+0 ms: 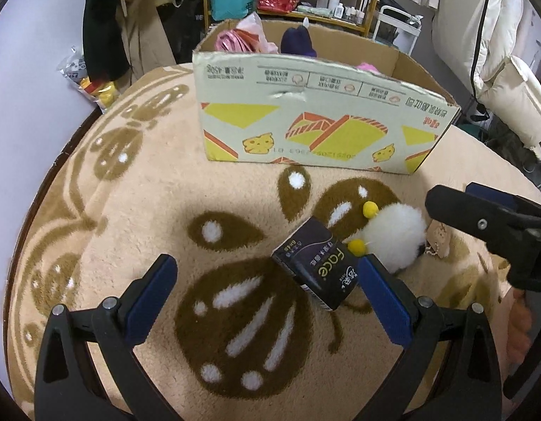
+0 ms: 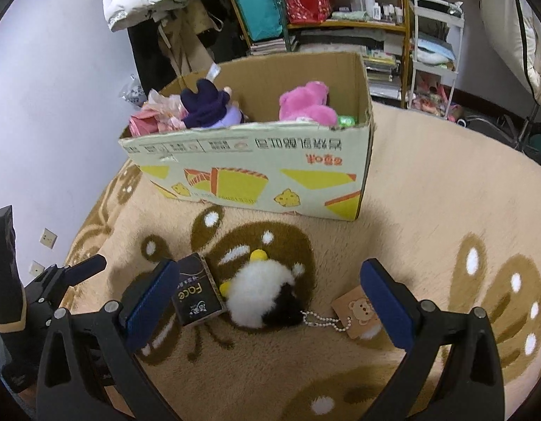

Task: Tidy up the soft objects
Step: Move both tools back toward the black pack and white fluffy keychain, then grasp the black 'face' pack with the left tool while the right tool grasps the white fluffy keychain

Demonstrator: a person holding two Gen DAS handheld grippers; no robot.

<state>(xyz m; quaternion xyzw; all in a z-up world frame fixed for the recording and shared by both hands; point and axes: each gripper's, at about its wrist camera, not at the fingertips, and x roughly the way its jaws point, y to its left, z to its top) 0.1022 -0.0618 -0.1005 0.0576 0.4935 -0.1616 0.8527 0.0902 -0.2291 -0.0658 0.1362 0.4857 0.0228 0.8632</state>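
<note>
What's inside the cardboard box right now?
The cardboard box holds a pink plush, a navy and purple plush, pink crumpled wrapping and something green in the right corner. Its front wall hides the bottom and anything lower down.

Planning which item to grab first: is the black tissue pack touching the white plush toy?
Touching. In the right wrist view the tissue pack presses against the plush toy, its edge meeting the yellow foot with no carpet between.

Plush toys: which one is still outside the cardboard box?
The white-and-black fluffy plush with yellow pompoms, lying on the blanket beside the black tissue pack. The pink plush and the navy one already sit inside the cardboard box.
</note>
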